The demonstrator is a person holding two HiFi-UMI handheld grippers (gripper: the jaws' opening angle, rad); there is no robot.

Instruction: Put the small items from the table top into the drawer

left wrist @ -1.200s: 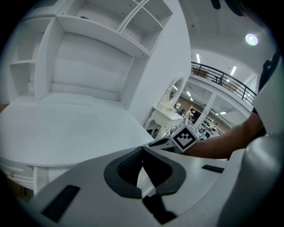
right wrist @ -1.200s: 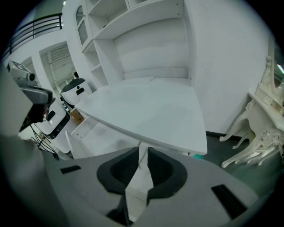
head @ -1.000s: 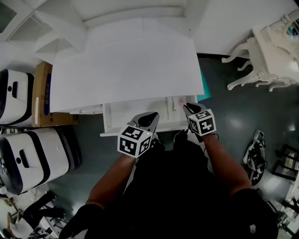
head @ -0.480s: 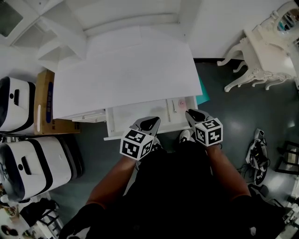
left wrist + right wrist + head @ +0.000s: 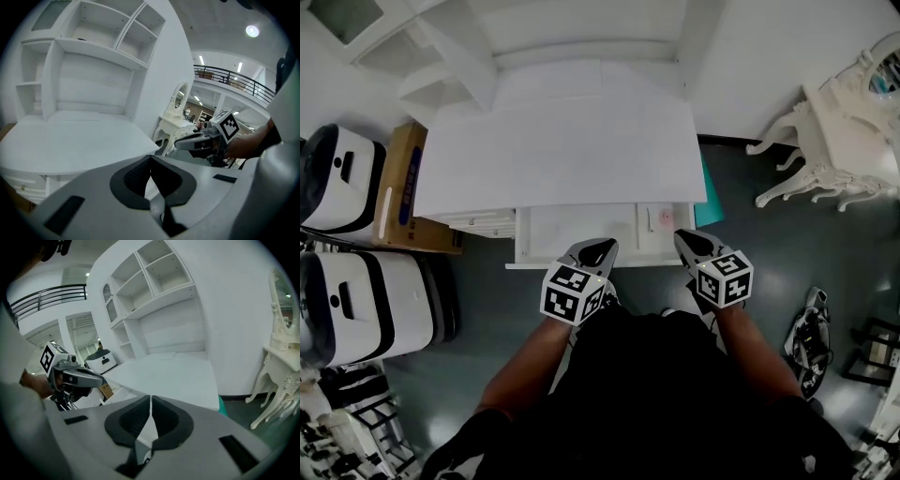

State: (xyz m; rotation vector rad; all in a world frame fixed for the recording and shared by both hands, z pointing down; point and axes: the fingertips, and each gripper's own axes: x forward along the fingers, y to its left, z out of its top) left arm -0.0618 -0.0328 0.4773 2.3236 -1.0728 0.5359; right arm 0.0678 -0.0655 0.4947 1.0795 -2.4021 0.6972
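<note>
White drawer point(image 5: 572, 231) open, pink item point(image 5: 665, 217) inside right

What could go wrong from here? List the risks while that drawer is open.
1. The drawer stands open toward the person; a step forward could knock it.
2. A pink item lies at its right end; a hard shove might send it sliding.
3. Left gripper and right gripper are shut; an off-centre push may skew the drawer.

Black clothing; grey left gripper point(image 5: 599, 247), right gripper point(image 5: 683, 237); black pads point(image 5: 134, 178); black-white square-marker cubes point(image 5: 572, 292).
</note>
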